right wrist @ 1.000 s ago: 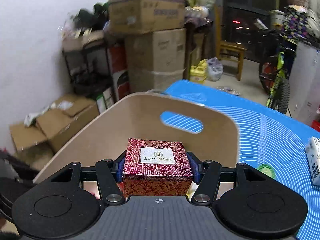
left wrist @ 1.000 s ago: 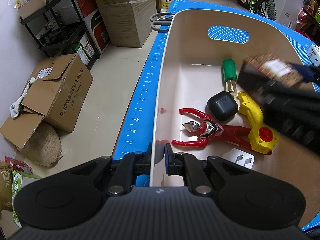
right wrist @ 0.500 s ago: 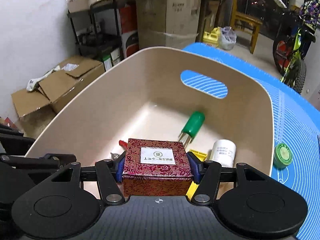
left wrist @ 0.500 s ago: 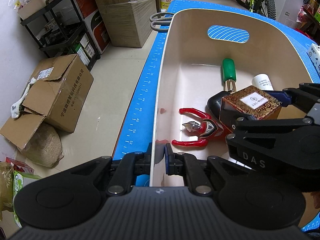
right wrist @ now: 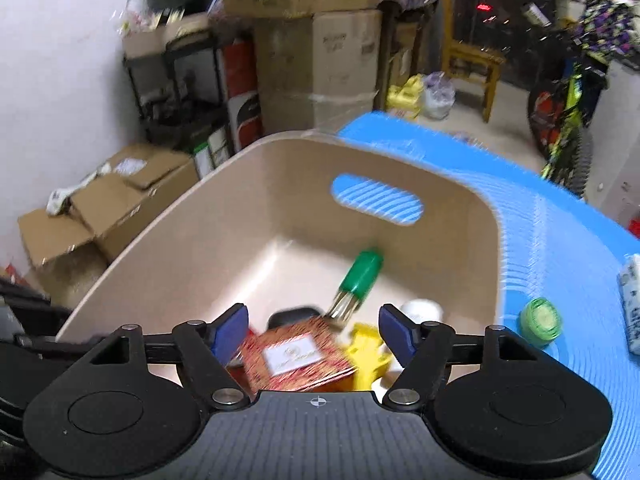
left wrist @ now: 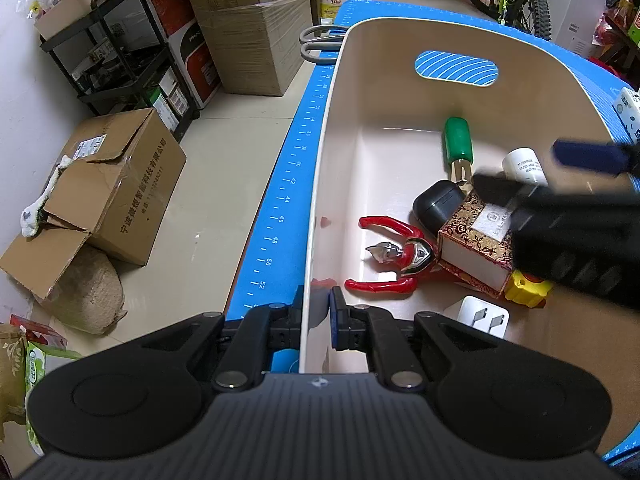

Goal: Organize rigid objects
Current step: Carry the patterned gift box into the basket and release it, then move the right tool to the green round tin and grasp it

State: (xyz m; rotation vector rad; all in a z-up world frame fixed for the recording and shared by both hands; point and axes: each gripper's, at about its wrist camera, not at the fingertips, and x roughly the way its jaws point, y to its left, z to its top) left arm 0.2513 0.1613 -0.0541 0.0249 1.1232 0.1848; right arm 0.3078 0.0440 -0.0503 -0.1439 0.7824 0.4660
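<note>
Brocade gift box [left wrist: 476, 246] is down in the beige bin [left wrist: 384, 40] now, tilted and leaning on the red toy figure [left wrist: 400, 258], with the black case [left wrist: 436, 206] touching its far corner. Your right gripper [right wrist: 314, 330] sits above it with both blue pads [right wrist: 394, 334] spread wide and nothing between them, so the box is loose. Your left gripper [left wrist: 316, 316] is clamped on the bin's near wall, one finger outside and one inside.

It's getting crowded in there around the box. You've got the green-handled tool [left wrist: 458, 146] lying toward the far end, the white cylinder [left wrist: 524, 166] by the right wall, a yellow toy [left wrist: 526, 286] poking out from under the box's near corner, and a white plug adapter [left wrist: 482, 316] on the floor close to your left gripper. From the left wrist view, your right gripper blocks the bin's right side, so you can't tell how the box sits on that edge.

Outside the bin on the blue mat [right wrist: 560, 240] you still have a green round tin [right wrist: 540, 320] and a white printed box [right wrist: 630, 300] on the right, well apart from the scissors [left wrist: 320, 40] at the far left corner.
</note>
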